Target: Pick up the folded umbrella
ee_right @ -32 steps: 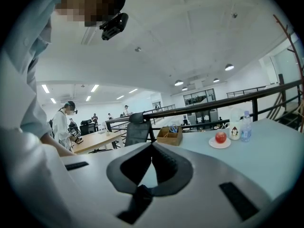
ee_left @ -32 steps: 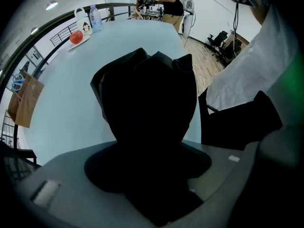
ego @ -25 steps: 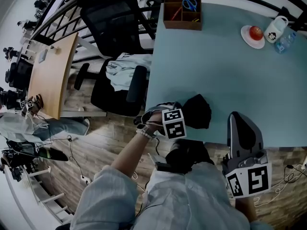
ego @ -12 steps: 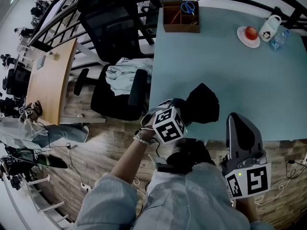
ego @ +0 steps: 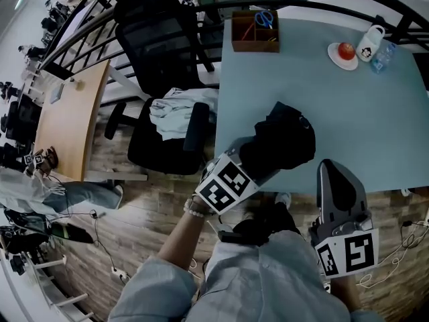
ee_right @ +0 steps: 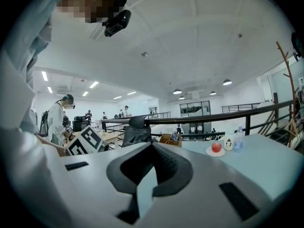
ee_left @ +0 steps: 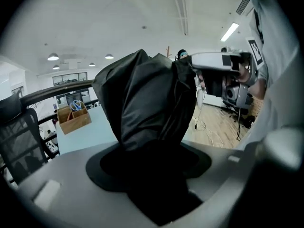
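One grip made: my left gripper (ego: 260, 158) clamps the folded umbrella (ego: 287, 138), seemingly lifted above the table's (ego: 375, 113) six-o'clock edge; right gripper (ego: 334, 172), four o'clock of it, nearly closed, empty; next, raise steadily.

Folded umbrella (ee_left: 142, 103): the lower end is buried between the jaws of the left gripper (ee_left: 156, 175). In the head view, its fabric covers those jaws. Wooden box (ego: 255, 44): contents beside the scissors (ego: 264, 18) are too small to identify.
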